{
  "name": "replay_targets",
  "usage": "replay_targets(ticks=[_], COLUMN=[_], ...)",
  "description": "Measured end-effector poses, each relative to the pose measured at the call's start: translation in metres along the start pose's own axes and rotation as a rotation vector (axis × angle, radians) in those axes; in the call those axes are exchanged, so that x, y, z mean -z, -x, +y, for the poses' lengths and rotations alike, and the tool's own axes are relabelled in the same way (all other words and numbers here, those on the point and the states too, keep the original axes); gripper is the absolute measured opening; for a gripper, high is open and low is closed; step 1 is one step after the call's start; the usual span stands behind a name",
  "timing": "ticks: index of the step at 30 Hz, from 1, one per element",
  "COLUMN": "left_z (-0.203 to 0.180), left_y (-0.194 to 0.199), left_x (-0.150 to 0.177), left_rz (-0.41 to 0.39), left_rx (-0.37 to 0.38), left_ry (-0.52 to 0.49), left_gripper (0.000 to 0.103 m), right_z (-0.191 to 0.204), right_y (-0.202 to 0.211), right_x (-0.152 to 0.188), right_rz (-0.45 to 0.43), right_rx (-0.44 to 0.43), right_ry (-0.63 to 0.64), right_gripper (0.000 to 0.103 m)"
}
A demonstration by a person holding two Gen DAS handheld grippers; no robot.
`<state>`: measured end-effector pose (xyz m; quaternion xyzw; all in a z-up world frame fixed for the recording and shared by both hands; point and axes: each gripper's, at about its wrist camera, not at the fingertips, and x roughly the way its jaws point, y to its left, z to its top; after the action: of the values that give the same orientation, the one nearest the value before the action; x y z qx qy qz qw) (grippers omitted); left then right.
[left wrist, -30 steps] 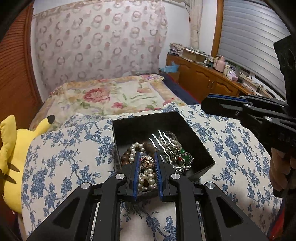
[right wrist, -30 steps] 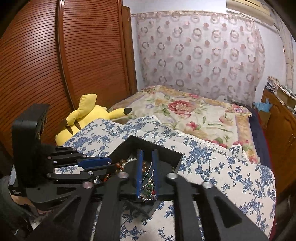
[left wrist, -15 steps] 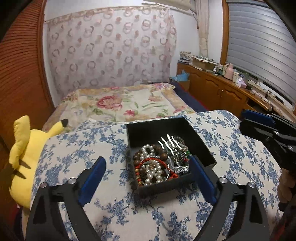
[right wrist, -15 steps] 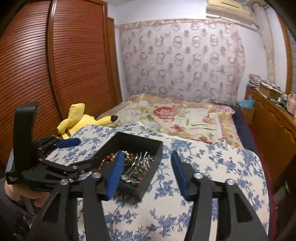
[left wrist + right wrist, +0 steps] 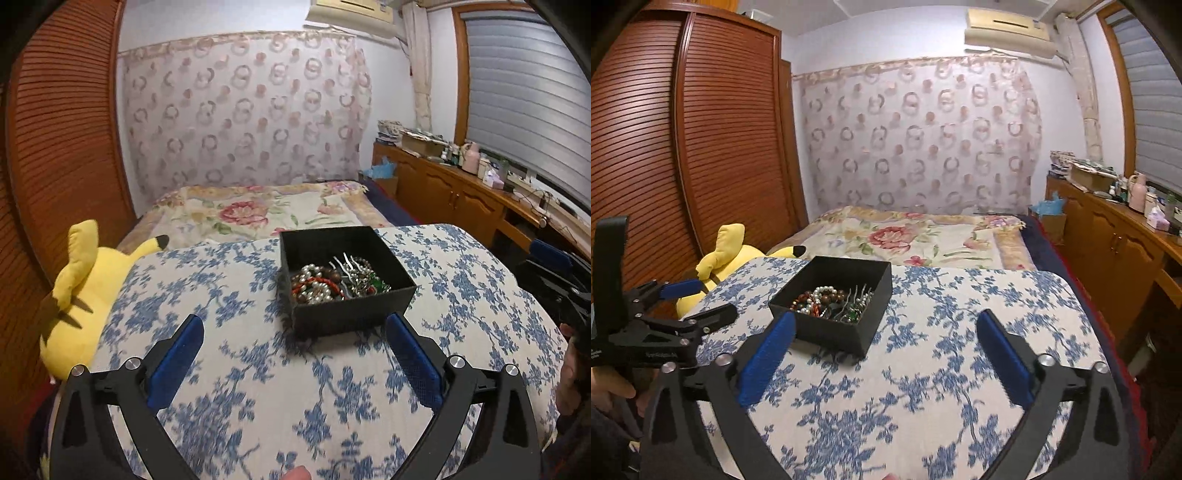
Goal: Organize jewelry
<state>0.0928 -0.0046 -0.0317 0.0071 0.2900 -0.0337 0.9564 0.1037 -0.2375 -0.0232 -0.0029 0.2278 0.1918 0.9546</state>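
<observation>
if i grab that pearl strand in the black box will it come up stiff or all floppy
Probably floppy: the pearl strand lies coiled in loose loops, so it would likely drape from the pads. It may drag neighbours along, since it looks tangled with the red beads and brown beads in the black box. The round pearls could slip from a light pinch.

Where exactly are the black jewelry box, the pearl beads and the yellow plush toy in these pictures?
black jewelry box (image 5: 351, 314), left wrist view, on its near outer wall.
pearl beads (image 5: 312, 271), left wrist view, on the strand inside the box.
yellow plush toy (image 5: 85, 295), left wrist view, on its body.
</observation>
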Motion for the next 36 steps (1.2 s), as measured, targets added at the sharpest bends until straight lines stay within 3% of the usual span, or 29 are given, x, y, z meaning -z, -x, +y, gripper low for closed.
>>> replay_targets(ticks=[12,36], left_z=[0.008,0.002], left_y=[0.036,0.048], left_x=[0.014,0.015], left_rz=[-0.036,-0.056], left_rx=[-0.026,-0.028], left_ry=[0.028,0.034], left_gripper=[0.095,0.095], right_z=[0.000,0.000], right_y=[0.034,0.029], right_x=[0.017,0.022], right_rz=[-0.041,-0.027], right_rx=[0.049,0.067], right_ry=[-0.038,-0.054], right_gripper=[0.101,0.100])
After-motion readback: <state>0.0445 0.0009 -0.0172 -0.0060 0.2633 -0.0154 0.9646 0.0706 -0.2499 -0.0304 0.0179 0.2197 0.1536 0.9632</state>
